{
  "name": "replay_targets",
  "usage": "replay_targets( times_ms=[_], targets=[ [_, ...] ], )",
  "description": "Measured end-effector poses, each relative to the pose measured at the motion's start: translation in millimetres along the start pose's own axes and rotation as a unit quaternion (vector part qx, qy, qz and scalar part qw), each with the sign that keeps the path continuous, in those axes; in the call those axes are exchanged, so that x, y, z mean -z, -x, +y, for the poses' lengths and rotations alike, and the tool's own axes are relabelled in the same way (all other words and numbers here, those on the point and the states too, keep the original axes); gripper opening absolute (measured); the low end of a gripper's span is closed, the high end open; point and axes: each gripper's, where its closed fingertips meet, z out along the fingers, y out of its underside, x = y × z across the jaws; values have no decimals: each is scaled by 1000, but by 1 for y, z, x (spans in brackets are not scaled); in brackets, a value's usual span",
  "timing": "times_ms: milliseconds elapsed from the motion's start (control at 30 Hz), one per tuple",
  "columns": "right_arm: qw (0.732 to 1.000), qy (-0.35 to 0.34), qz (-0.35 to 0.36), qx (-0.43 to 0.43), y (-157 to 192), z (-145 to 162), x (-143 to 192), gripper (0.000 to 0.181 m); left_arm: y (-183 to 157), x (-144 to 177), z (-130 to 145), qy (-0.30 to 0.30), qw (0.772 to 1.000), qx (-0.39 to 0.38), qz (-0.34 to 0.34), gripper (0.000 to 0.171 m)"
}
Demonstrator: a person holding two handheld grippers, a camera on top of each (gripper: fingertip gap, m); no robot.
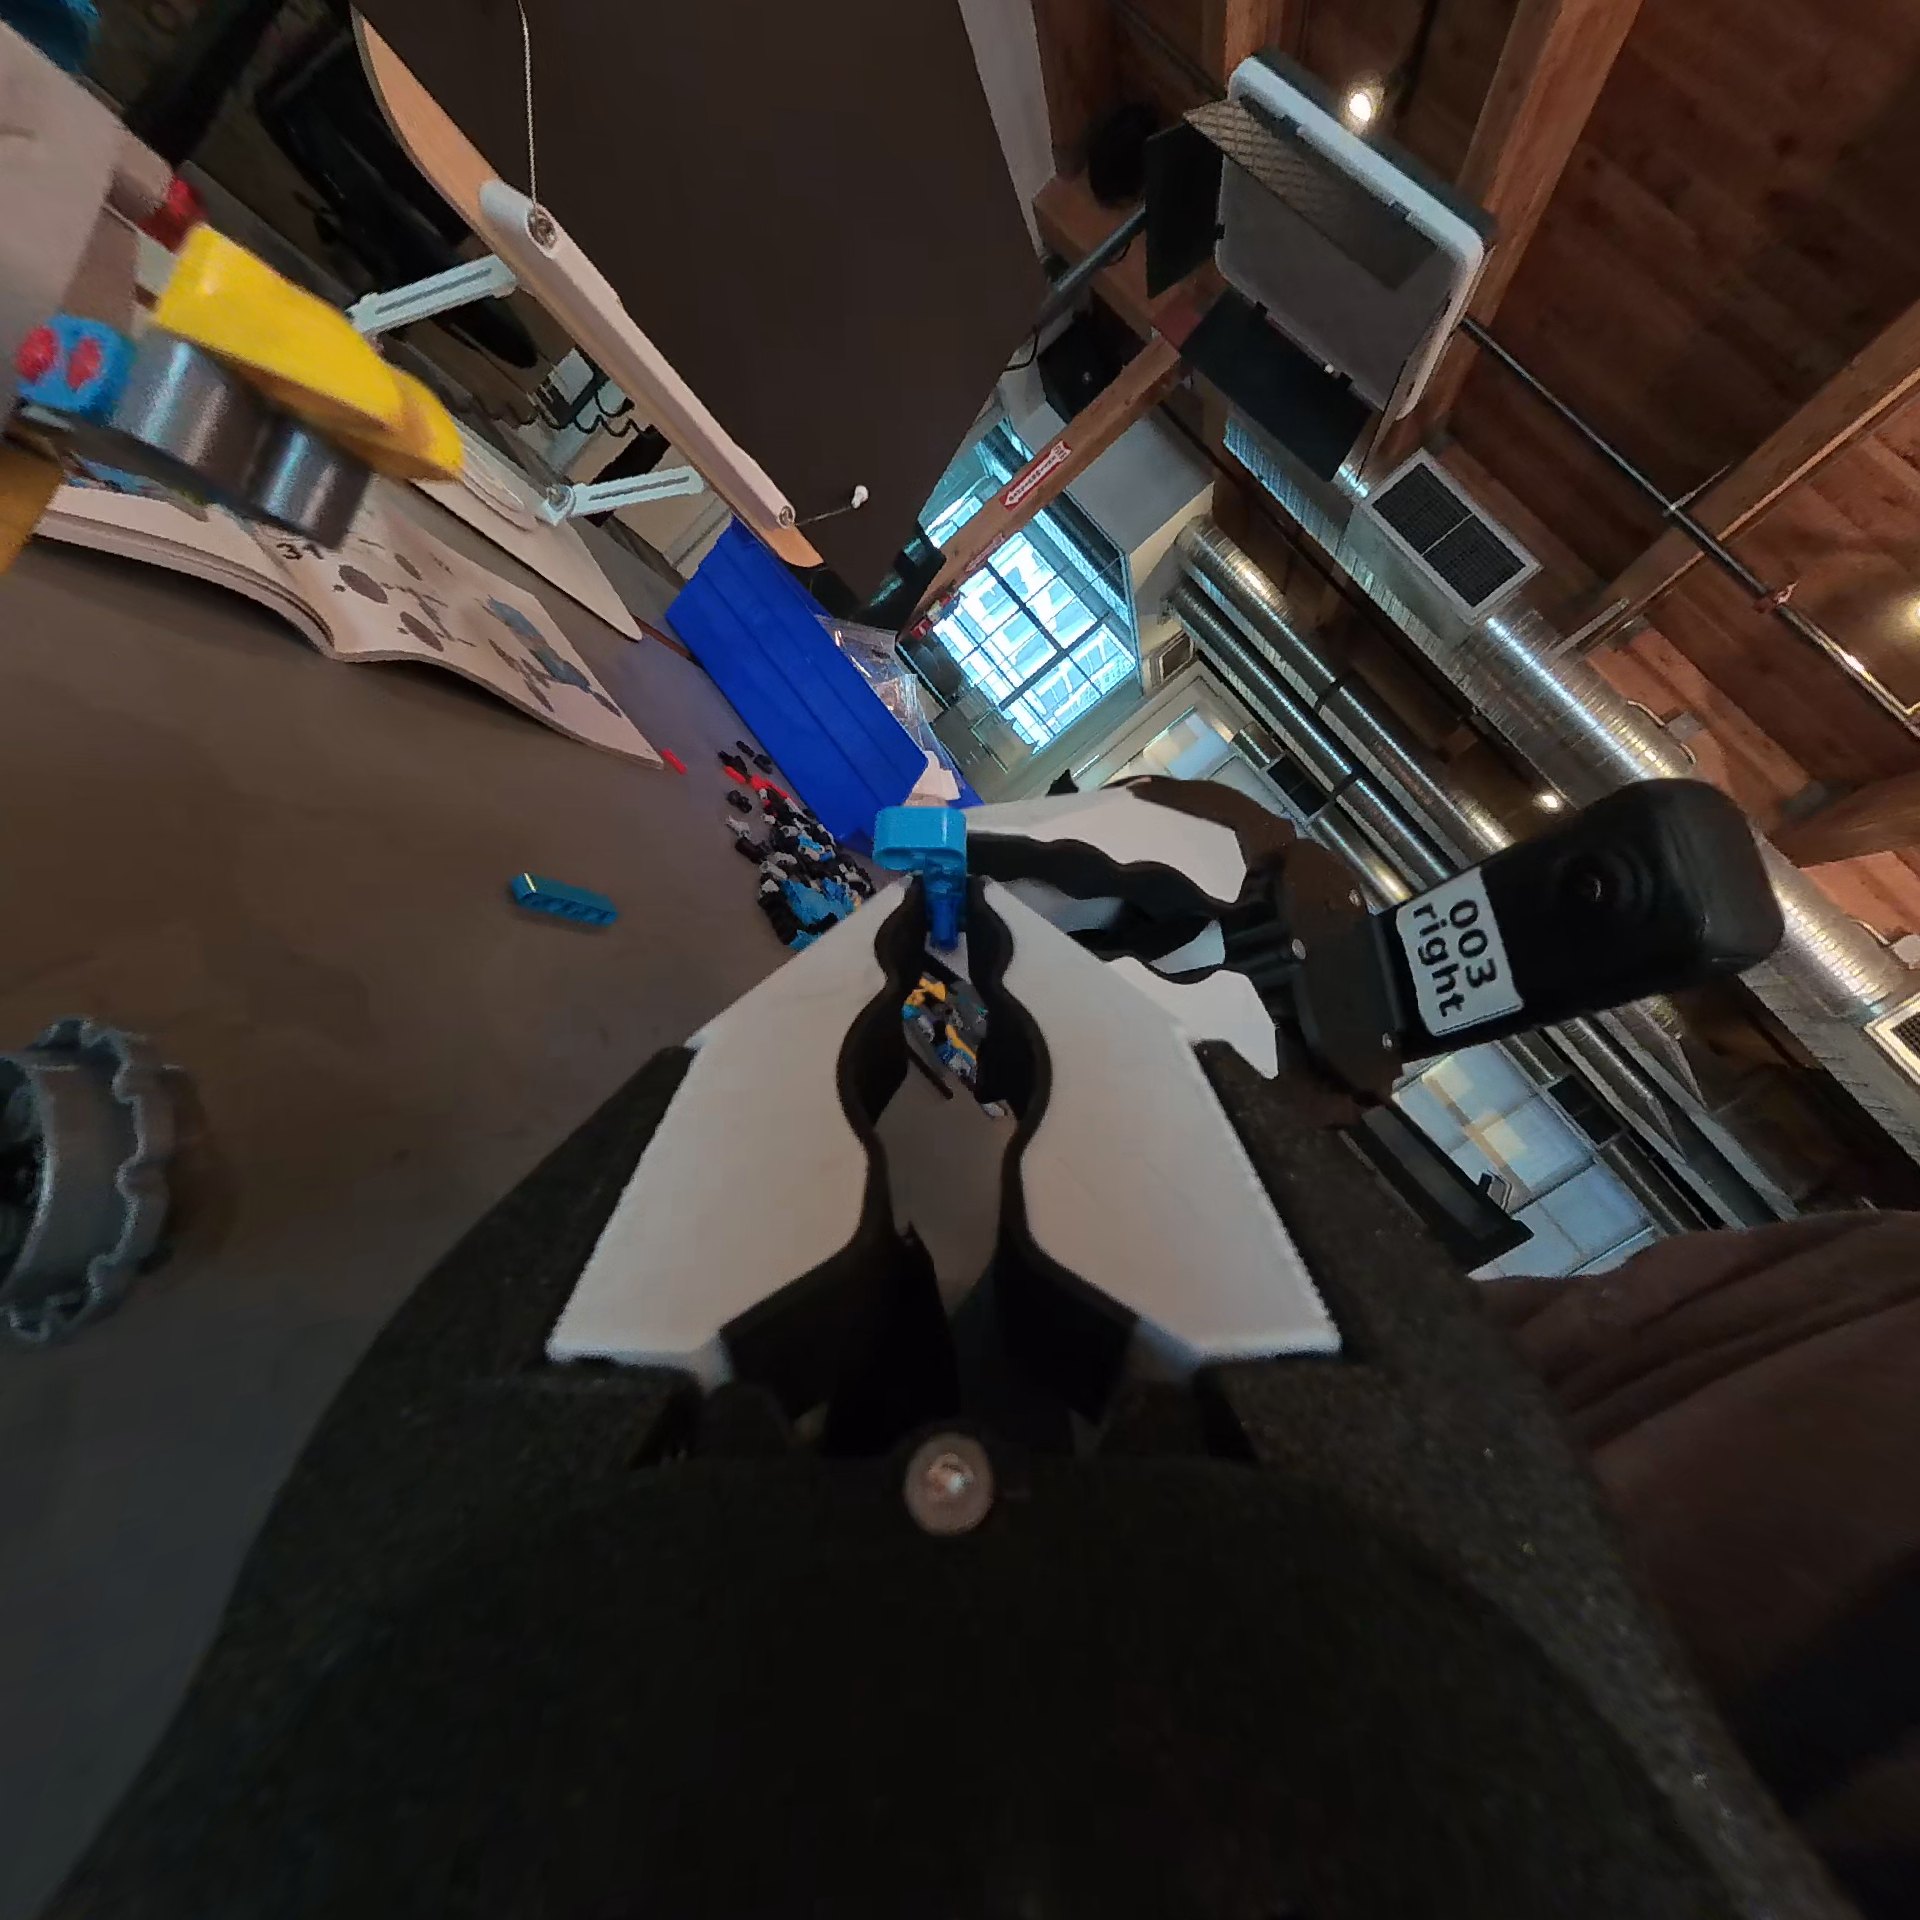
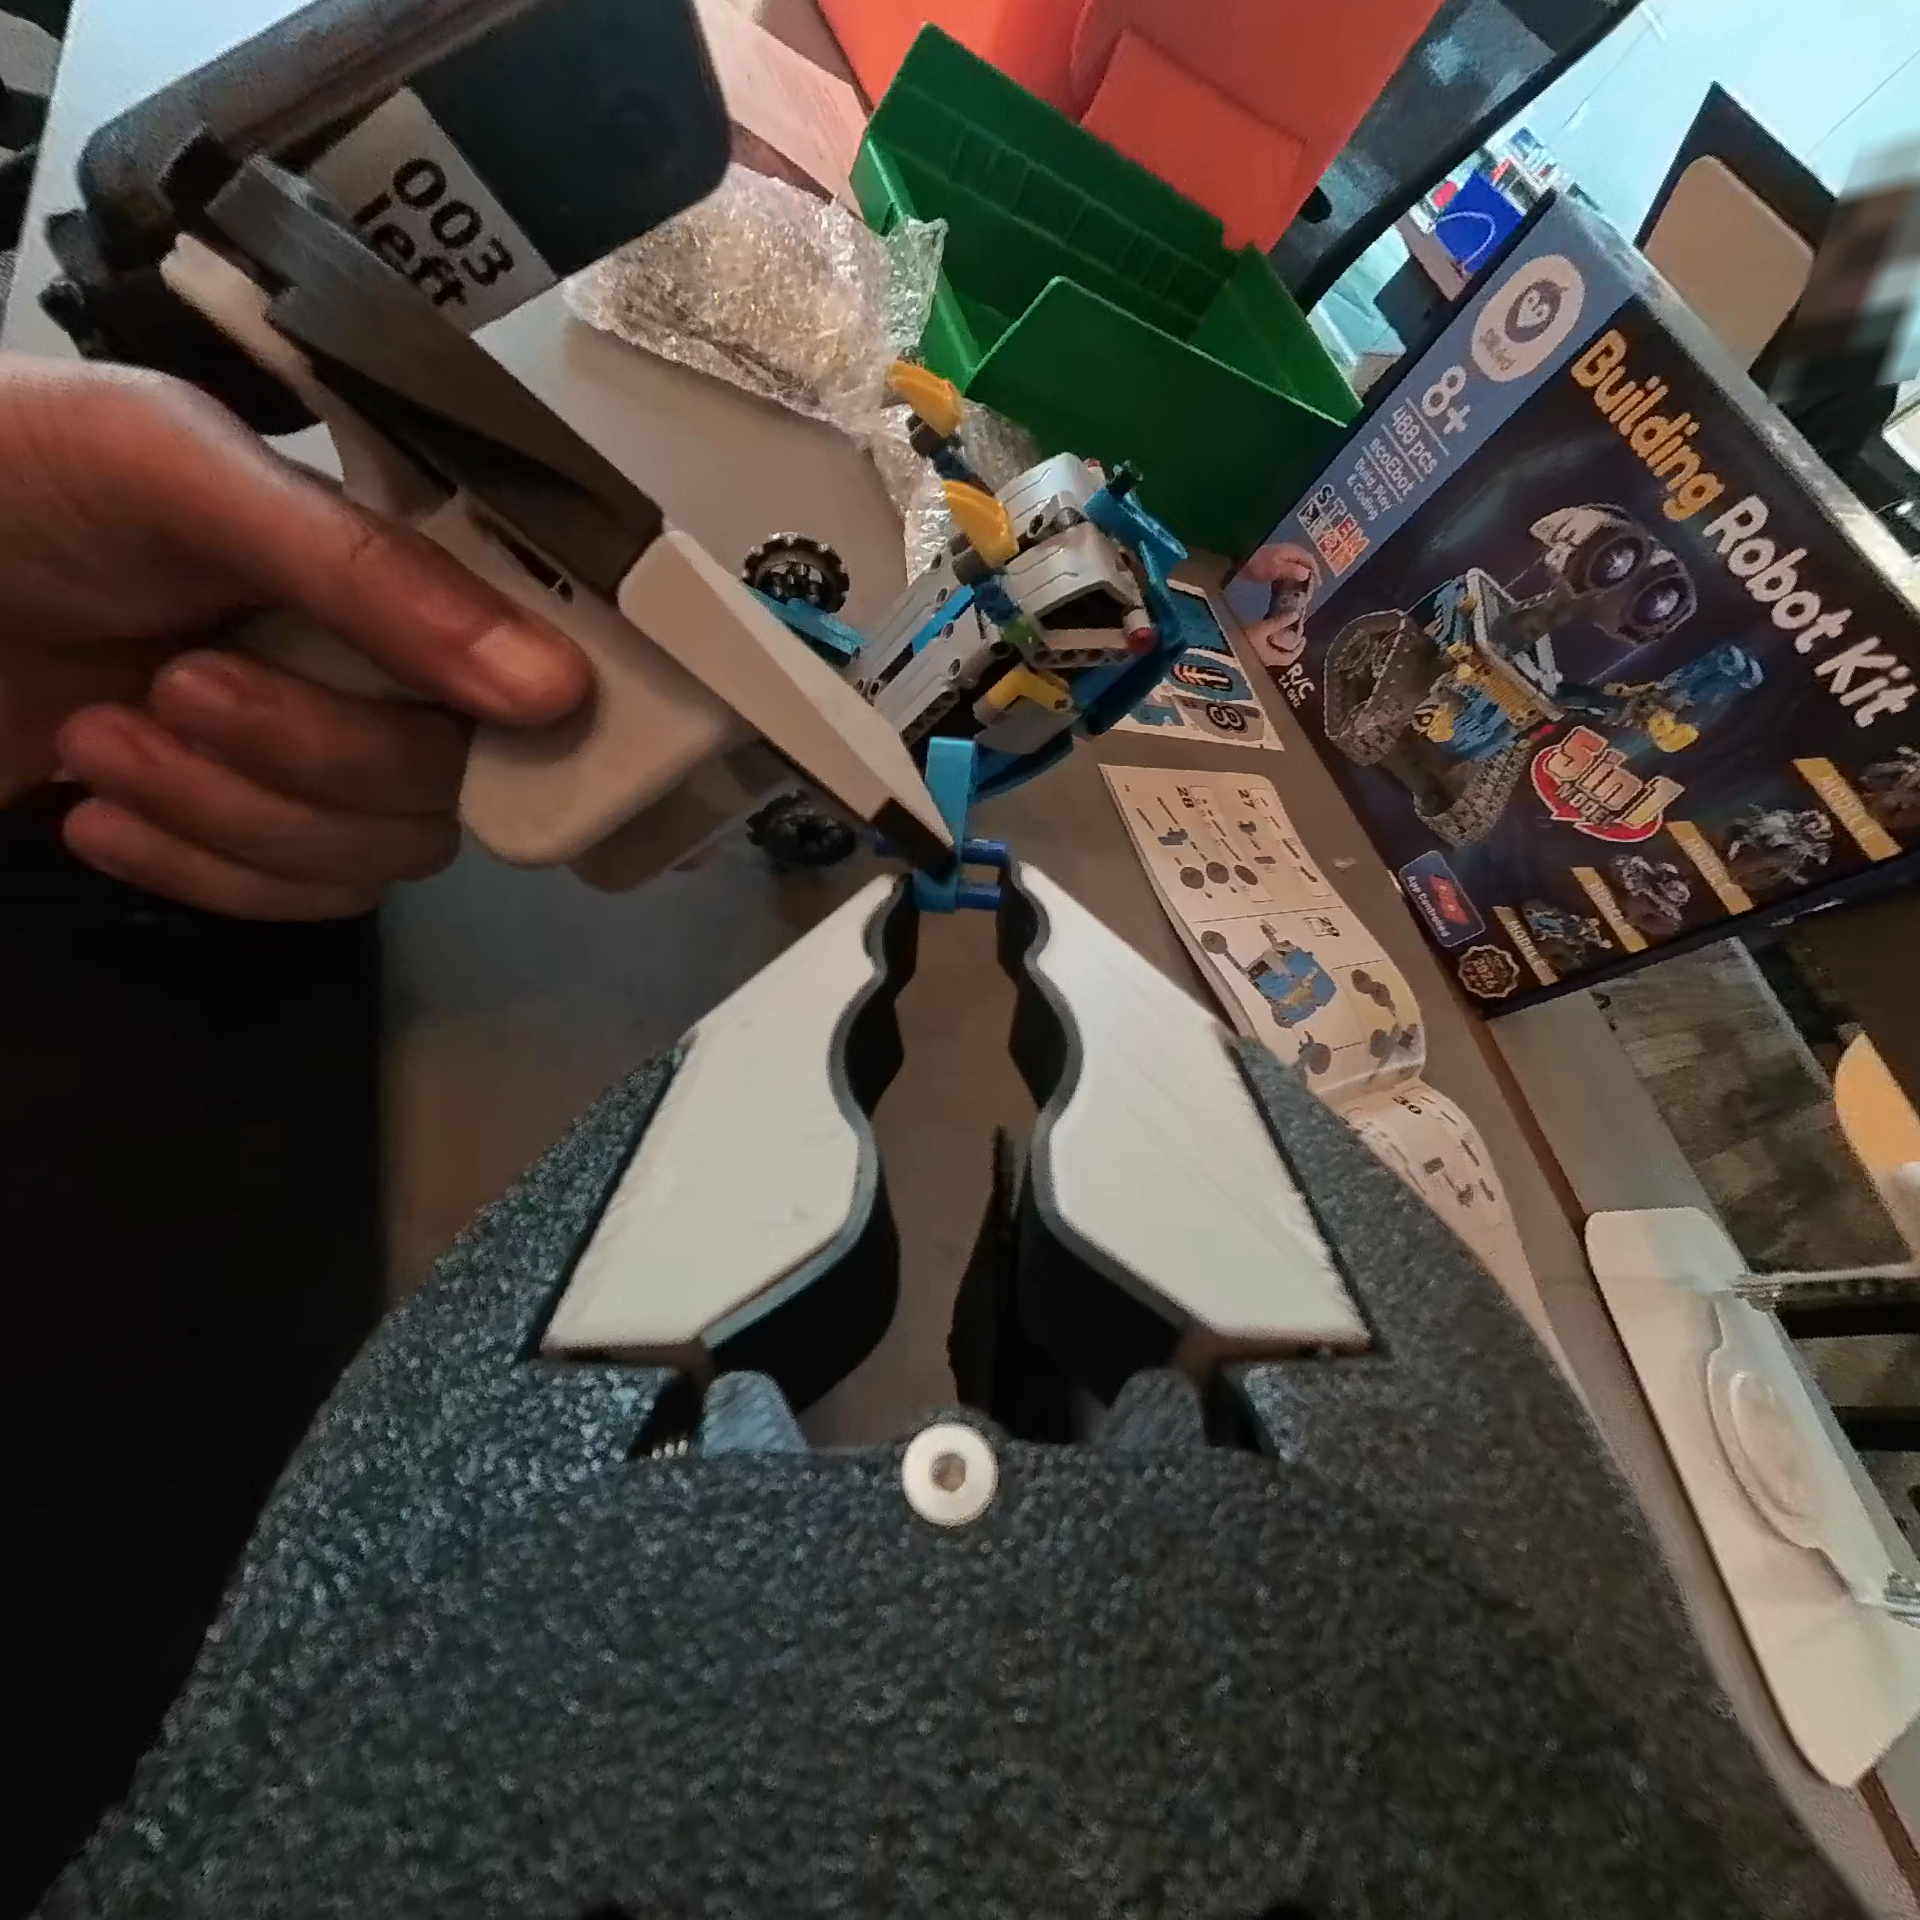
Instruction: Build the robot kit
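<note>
My left gripper (image 1: pixel 943 914) is shut on a small dark blue pin (image 1: pixel 943 906) that is plugged into a light blue connector piece (image 1: pixel 920 836). My right gripper (image 2: pixel 958 883) is shut on the same light blue connector (image 2: pixel 961 891), held in the air above the table. The two grippers meet tip to tip: the left gripper (image 2: pixel 920 836), held by a hand (image 2: pixel 260 623), comes in from the upper left, and the right gripper (image 1: pixel 987 847) reaches in from the right. A partly built blue, grey and yellow robot model (image 2: pixel 1039 603) lies just behind them.
A green bin (image 2: pixel 1091 312), bubble wrap (image 2: pixel 748 281), the kit box (image 2: pixel 1610 675) and an open instruction booklet (image 2: pixel 1299 935) lie around the model. A blue bin (image 1: pixel 790 665), a pile of small parts (image 1: pixel 800 862), a loose blue beam (image 1: pixel 561 896) and a grey wheel (image 1: pixel 73 1164) lie on the grey table. Only a small space, under 4 cm, lies between the two pairs of fingers.
</note>
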Motion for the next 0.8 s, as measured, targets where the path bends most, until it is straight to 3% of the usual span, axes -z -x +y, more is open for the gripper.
replay_targets(
  times_ms=[133, 233, 300, 433, 533, 600, 800],
  targets=[
    [1000, -3, 13, -17, -2, 1, -6, 16, 6, 1, -3, -4, 1000, 6, -14, 6],
    [997, -30, -18, -65, -4, 0, -8, 18, 9, 1, -6, -3, 1000, 15, -12, 6],
    [991, -46, -60, -109, -5, 5, -2, 36, 9, 0, -4, 10, 1000, -8, -25, 6],
    [966, 11, -127, -224, -28, 63, 6, 43, 11, -4, 11, 70, 990, -99, -68, 7],
    [959, 106, -127, -231, -46, 119, 5, 45, 14, -4, 16, 99, 982, -136, -87, 7],
    [960, 103, -122, -232, -54, 128, 3, 37, 17, -4, 16, 101, 983, -123, -87, 7],
    [941, 166, -169, -241, -52, 163, -19, 33, 15, -9, 29, 138, 981, -122, -69, 7]
  ],
)
